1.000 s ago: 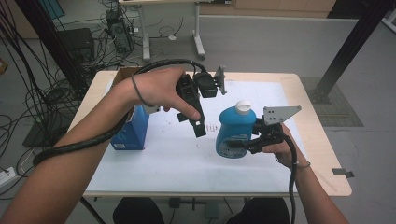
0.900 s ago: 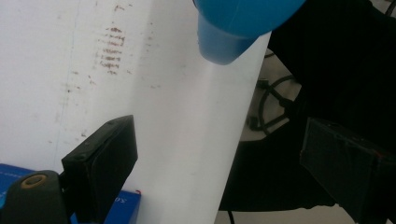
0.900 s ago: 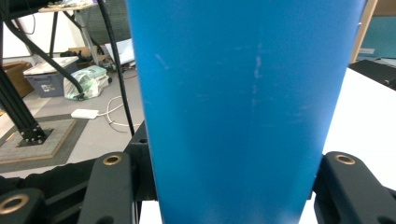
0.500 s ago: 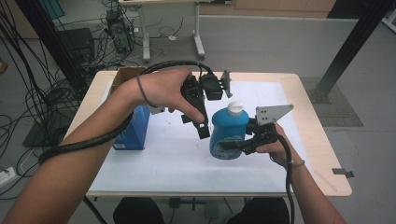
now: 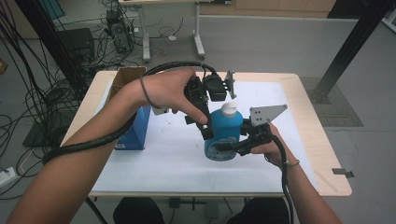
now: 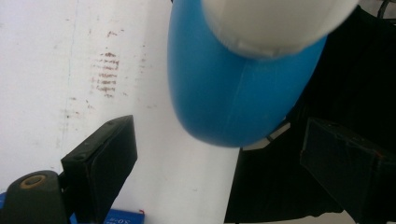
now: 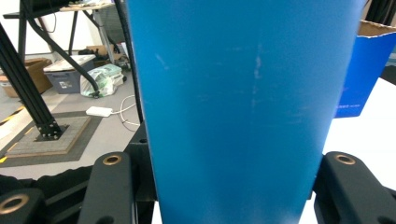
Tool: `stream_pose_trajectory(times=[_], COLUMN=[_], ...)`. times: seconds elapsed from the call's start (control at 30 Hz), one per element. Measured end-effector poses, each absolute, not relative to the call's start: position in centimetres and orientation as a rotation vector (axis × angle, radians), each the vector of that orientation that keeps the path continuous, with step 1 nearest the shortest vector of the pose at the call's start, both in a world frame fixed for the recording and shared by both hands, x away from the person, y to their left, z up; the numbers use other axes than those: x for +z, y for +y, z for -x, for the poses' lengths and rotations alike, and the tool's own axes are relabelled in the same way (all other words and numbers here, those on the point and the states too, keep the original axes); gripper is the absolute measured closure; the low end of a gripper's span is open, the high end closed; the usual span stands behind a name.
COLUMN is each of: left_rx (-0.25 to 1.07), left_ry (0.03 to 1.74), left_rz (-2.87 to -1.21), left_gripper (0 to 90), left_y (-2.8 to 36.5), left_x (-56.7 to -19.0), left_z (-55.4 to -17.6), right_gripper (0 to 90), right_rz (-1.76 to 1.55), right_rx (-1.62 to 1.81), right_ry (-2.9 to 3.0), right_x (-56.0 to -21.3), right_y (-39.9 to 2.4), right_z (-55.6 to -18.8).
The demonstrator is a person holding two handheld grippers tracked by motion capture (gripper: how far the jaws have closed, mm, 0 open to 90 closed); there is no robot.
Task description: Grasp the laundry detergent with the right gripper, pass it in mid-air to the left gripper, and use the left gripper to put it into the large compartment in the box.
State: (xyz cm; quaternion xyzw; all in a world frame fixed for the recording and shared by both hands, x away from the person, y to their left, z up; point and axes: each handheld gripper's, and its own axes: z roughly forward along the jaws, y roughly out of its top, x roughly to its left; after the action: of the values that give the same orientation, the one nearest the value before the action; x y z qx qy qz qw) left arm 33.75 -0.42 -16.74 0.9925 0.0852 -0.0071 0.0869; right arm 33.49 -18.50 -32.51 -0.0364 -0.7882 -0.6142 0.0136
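Note:
A blue bottle (image 5: 224,135) with a white cap (image 5: 229,108) stands upright over the white mat, and my right gripper (image 5: 226,147) is shut on its lower body from the right. In the right gripper view the bottle (image 7: 238,107) sits between both black jaws of that gripper (image 7: 233,186). My left gripper (image 5: 208,127) points down from above, just left of the cap. Seen from the left gripper view, the left gripper (image 6: 224,163) is open, with the bottle's shoulder (image 6: 224,93) and cap (image 6: 275,23) beneath the gap and not touching either pad.
A blue carton (image 5: 135,128) stands at the left of the mat (image 5: 163,163), with an open brown cardboard box (image 5: 126,77) behind it. A black frame post (image 5: 345,51) rises beyond the table's far right corner. Cables trail from both grippers.
The bottle and right gripper have edged slightly left, and the left gripper has come in close beside the cap. The gap between them has closed.

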Motion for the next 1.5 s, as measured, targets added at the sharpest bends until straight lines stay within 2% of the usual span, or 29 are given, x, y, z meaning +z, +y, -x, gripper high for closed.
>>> stream_pose_trajectory(times=[1.5], left_rx=[-0.014], left_ry=[0.16], left_rz=[-2.95], left_gripper=[11.5], left_y=[-1.9], left_x=[-17.1], left_z=[-33.2], right_gripper=[43.6], right_rz=[0.036], right_rx=[-1.881], right_ry=[-2.458], right_x=[-32.1], right_y=[-15.7], right_z=[-33.4])
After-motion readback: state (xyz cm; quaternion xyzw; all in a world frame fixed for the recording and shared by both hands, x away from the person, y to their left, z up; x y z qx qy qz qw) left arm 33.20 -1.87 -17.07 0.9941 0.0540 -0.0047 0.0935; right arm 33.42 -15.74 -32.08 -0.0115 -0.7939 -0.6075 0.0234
